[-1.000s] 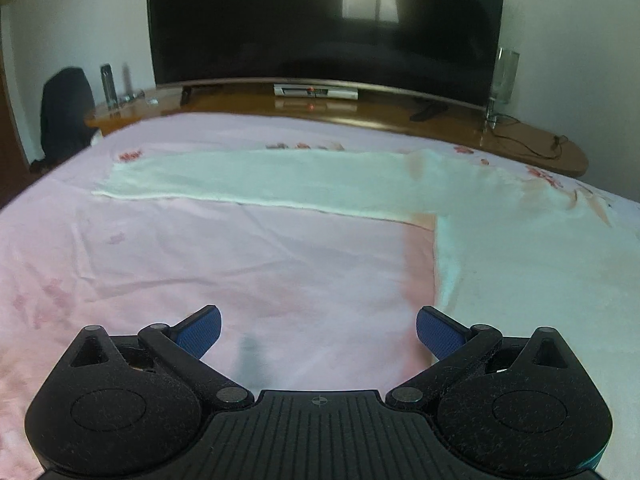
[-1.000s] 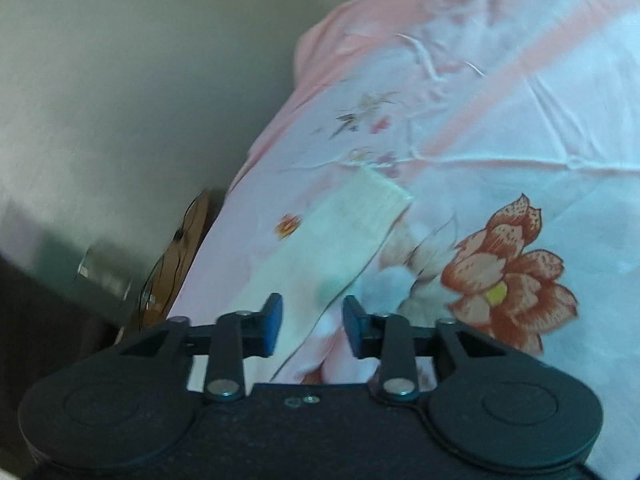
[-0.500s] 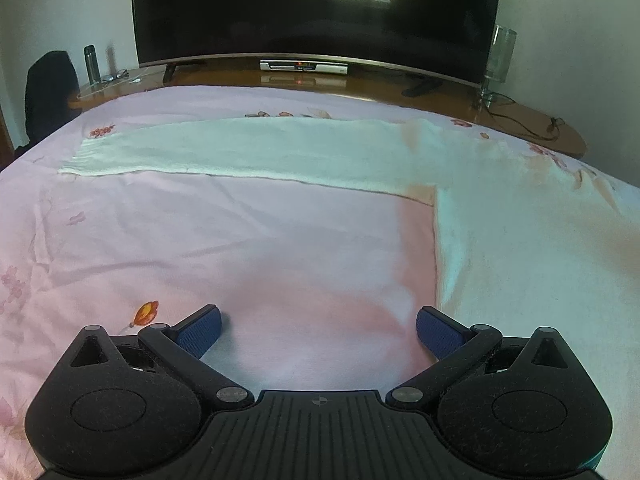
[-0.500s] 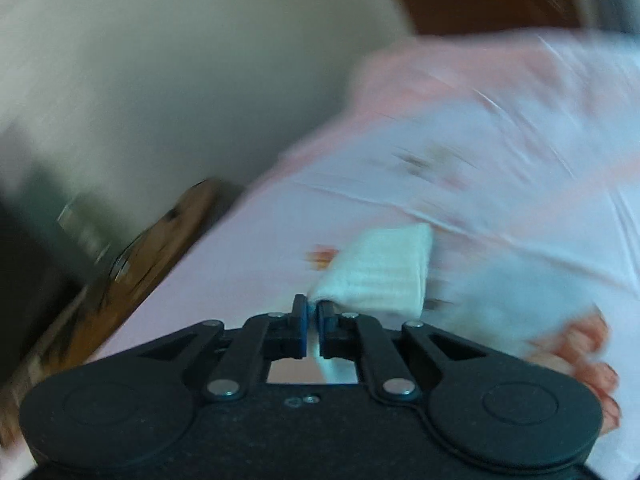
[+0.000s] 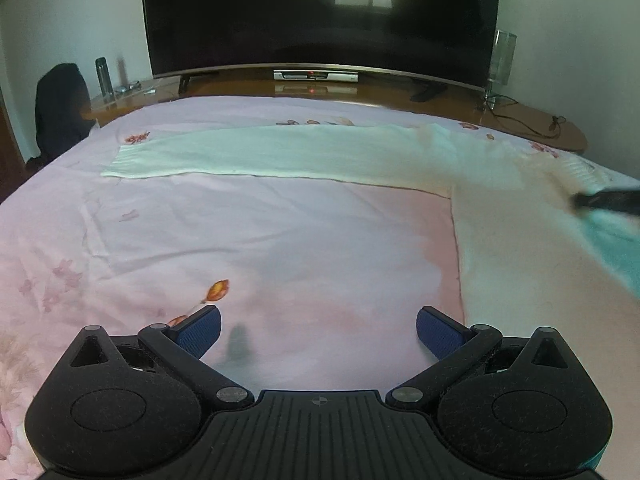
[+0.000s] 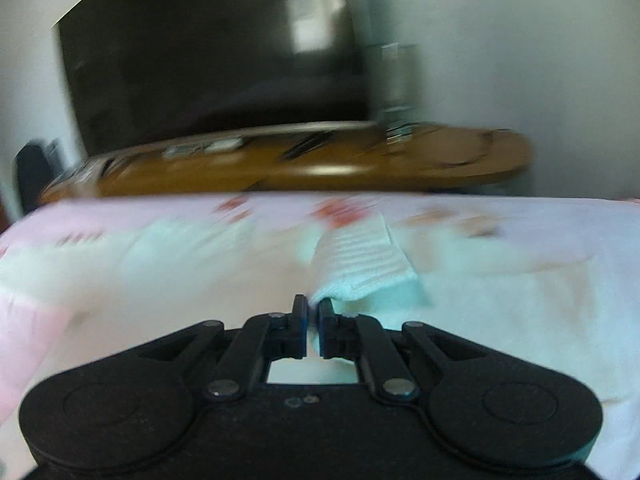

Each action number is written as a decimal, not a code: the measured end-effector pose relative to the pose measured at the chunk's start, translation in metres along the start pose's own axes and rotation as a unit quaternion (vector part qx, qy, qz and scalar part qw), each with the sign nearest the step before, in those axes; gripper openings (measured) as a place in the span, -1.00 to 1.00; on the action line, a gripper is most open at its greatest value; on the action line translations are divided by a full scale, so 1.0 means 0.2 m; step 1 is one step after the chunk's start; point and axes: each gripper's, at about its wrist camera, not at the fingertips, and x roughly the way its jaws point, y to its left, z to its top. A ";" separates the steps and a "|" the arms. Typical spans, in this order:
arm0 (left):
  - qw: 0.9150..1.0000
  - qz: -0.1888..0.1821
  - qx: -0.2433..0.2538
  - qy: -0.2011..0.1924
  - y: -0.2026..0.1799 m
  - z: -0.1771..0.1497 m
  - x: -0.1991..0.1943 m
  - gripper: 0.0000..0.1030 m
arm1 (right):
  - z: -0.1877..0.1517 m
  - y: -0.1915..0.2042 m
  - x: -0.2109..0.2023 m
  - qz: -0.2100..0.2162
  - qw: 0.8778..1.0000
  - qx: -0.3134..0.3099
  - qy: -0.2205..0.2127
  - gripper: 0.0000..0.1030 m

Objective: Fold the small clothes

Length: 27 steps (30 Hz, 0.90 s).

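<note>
A pale, white-to-mint long-sleeved top [image 5: 512, 240] is lying flat on the pink floral bed [image 5: 240, 240], its body filling the 3 o'clock side of the left wrist view. One sleeve [image 5: 280, 152] is stretching out straight and smooth from about 1 o'clock toward 10 o'clock, ending in a cuff. The other sleeve's ribbed cuff [image 6: 360, 260] is being lifted at 12 o'clock in the right wrist view, folding over, pinched between the closed pads of the right tool [image 6: 314, 316].

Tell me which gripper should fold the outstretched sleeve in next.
Left. The left gripper is open over bare sheet, facing the flat sleeve. The right gripper is shut on the other sleeve's cuff, busy over the sweater's body.
</note>
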 end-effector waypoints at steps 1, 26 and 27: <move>1.000 -0.001 -0.003 0.000 0.01 0.00 -0.01 1.00 | -0.02 0.07 0.05 0.016 1.000 -0.009 0.019 -0.85; 0.970 -0.230 -0.058 0.061 -0.86 0.47 0.62 0.13 | -0.26 -0.43 -0.51 -0.050 0.992 0.111 -0.045 -0.43; 0.972 -0.225 -0.042 0.058 -0.89 0.48 0.64 -0.29 | -0.28 -0.45 -0.52 -0.053 0.991 0.116 -0.045 -0.43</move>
